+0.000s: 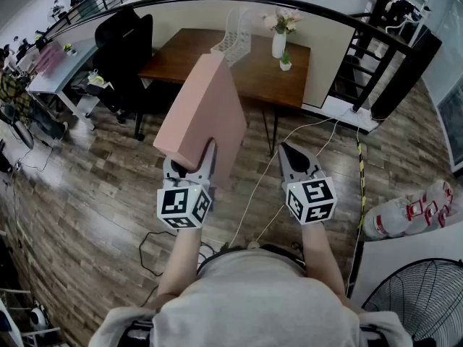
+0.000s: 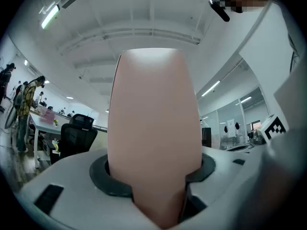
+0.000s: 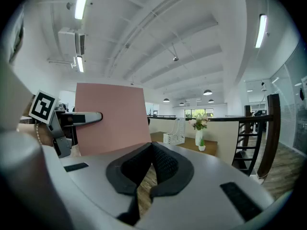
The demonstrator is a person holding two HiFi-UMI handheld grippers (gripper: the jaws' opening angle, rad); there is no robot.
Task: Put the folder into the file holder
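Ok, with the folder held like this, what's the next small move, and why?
Probably carry it forward toward the desk. The left gripper is clamped on the lower edge of the pink folder, which is held up over the floor, while the white file holder stands well ahead on that desk. The right gripper is shut and empty.

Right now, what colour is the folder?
Plain pale pink. The folder shows best in the head view.

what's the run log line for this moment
left gripper: shut on pink folder | right gripper: shut, empty | file holder: on wooden table ahead | folder: not yet in holder
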